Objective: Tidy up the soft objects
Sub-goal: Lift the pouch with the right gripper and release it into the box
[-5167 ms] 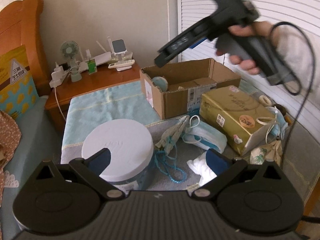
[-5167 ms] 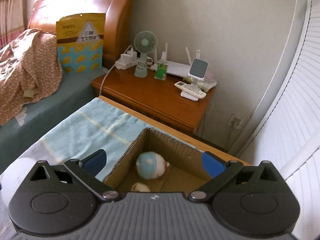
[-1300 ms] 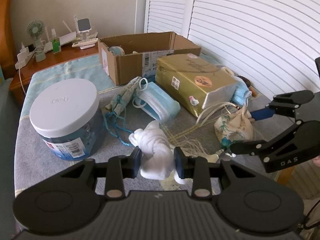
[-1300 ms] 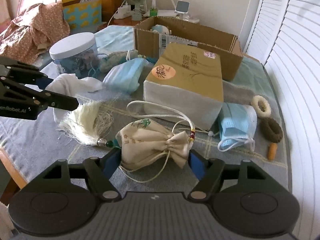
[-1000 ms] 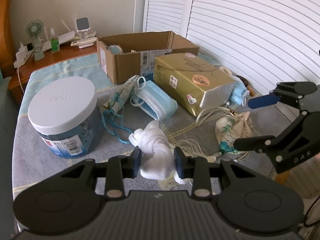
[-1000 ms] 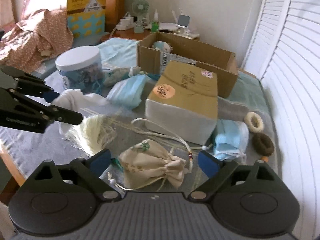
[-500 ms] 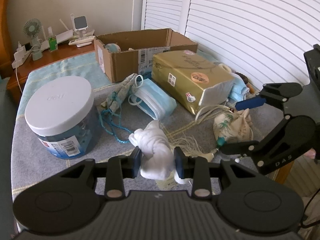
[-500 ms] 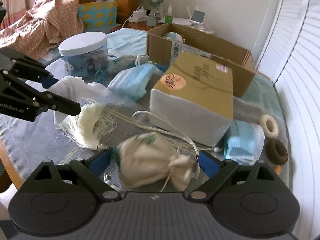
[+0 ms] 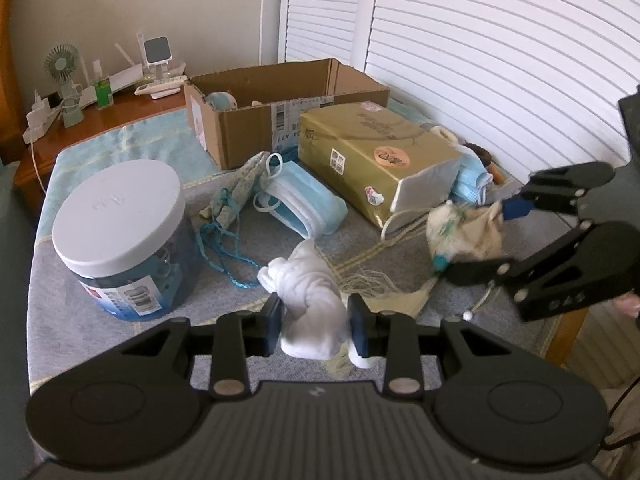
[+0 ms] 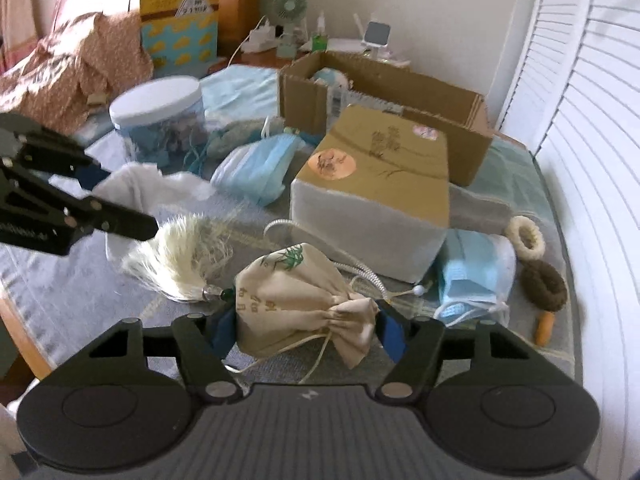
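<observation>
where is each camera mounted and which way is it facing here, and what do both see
Left wrist: sits on the left tongs, looking forward and down over the table at the white crumpled cloth they clamp; a fingertip shows at the right edge behind the right tongs.
Right wrist: sits on the right tongs, looking forward and down at the beige drawstring pouch pinched between them, jaws just closing; no hand shows.
Shared: the gold tissue pack, the brown cardboard box, the white-lidded jar.
</observation>
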`<act>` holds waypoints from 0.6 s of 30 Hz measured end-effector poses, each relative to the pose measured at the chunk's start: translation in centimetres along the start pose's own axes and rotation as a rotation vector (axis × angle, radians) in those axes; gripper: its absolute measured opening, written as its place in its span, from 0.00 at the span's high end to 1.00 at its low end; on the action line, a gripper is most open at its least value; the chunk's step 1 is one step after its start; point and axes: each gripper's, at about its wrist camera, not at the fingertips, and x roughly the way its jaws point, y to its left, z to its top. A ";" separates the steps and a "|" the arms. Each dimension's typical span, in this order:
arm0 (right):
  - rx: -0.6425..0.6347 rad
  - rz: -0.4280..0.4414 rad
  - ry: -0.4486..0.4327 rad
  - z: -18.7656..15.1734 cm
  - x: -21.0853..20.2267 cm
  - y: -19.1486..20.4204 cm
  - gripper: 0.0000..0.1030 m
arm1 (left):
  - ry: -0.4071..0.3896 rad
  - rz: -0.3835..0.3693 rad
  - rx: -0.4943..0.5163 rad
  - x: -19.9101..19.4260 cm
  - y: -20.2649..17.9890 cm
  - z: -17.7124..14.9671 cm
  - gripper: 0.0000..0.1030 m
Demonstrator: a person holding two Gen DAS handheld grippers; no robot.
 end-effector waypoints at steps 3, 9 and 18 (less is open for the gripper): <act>0.022 0.002 -0.037 0.5 -1.5 -0.3 0.29 | 0.004 -0.006 0.006 -0.1 0.0 0.1 0.68; 0.038 -0.017 -0.100 2.6 -4.1 -1.0 0.29 | 0.005 -0.021 0.040 -0.4 -0.3 0.3 0.68; 0.046 -0.082 -0.180 7.9 -6.1 -3.1 0.29 | -0.020 -0.042 0.052 -0.9 -0.4 0.1 0.68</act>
